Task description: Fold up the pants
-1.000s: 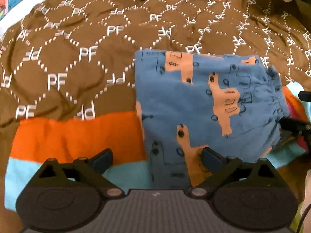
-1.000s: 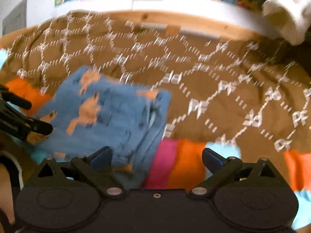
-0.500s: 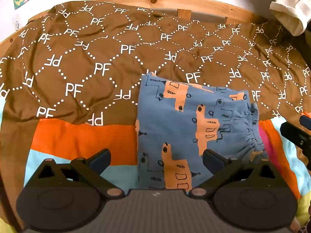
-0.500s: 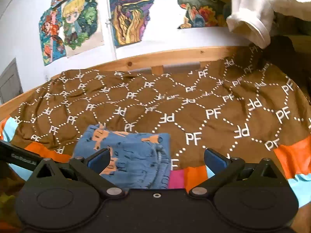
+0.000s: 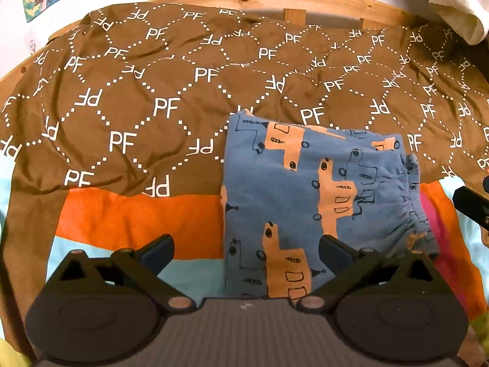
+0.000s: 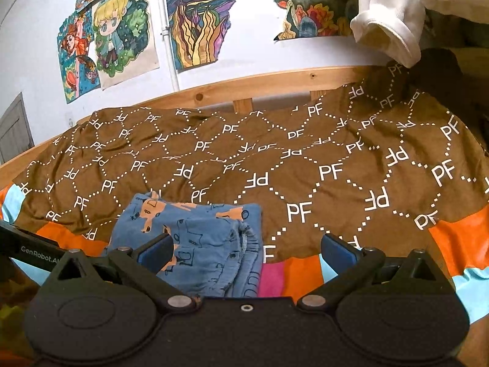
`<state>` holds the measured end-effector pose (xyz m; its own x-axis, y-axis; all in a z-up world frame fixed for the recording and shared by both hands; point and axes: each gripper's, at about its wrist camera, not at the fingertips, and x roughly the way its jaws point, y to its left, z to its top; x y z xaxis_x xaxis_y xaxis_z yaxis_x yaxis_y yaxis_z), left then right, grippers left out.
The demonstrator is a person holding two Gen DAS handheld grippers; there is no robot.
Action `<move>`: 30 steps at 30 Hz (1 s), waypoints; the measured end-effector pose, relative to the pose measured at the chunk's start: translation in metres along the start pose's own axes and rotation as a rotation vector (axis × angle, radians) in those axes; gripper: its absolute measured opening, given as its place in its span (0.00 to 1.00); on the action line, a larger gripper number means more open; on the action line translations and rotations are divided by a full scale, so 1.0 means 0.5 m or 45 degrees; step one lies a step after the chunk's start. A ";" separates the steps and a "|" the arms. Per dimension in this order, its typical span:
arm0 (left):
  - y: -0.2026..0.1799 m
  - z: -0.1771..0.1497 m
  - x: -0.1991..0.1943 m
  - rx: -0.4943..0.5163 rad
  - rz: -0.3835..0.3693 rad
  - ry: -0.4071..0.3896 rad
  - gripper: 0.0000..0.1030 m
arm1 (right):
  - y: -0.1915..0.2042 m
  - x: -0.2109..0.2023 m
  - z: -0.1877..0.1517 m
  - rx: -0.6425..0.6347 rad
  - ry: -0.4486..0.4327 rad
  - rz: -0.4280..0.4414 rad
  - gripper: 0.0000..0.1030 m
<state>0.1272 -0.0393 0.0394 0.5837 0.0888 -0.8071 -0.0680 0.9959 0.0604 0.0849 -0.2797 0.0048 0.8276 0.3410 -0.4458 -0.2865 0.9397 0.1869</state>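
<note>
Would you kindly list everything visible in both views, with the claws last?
pants: one, blue with orange print, folded on the bedcover
bedcover: one, brown with white PF pattern, over the bed
sheet: one, orange, light blue and pink, nearest the cameras
bed frame: one, wooden, far edge
drawings: several, multicoloured, on the wall
white garment: one, hanging upper right
left claw: open, empty
right claw: open, empty

blue pants (image 5: 293, 195) with orange print.
</note>
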 end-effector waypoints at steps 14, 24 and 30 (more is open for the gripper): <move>0.006 -0.006 0.005 0.004 0.004 0.025 1.00 | 0.004 0.012 -0.008 -0.025 0.048 0.002 0.99; 0.009 -0.010 0.009 -0.001 0.005 0.049 1.00 | 0.009 0.022 -0.017 -0.045 0.084 0.001 0.99; 0.009 -0.011 0.010 -0.003 0.007 0.058 1.00 | 0.010 0.024 -0.019 -0.052 0.095 0.001 0.99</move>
<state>0.1253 -0.0345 0.0322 0.5457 0.0928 -0.8328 -0.0728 0.9953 0.0632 0.0889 -0.2707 -0.0079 0.7896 0.3415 -0.5097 -0.3079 0.9391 0.1523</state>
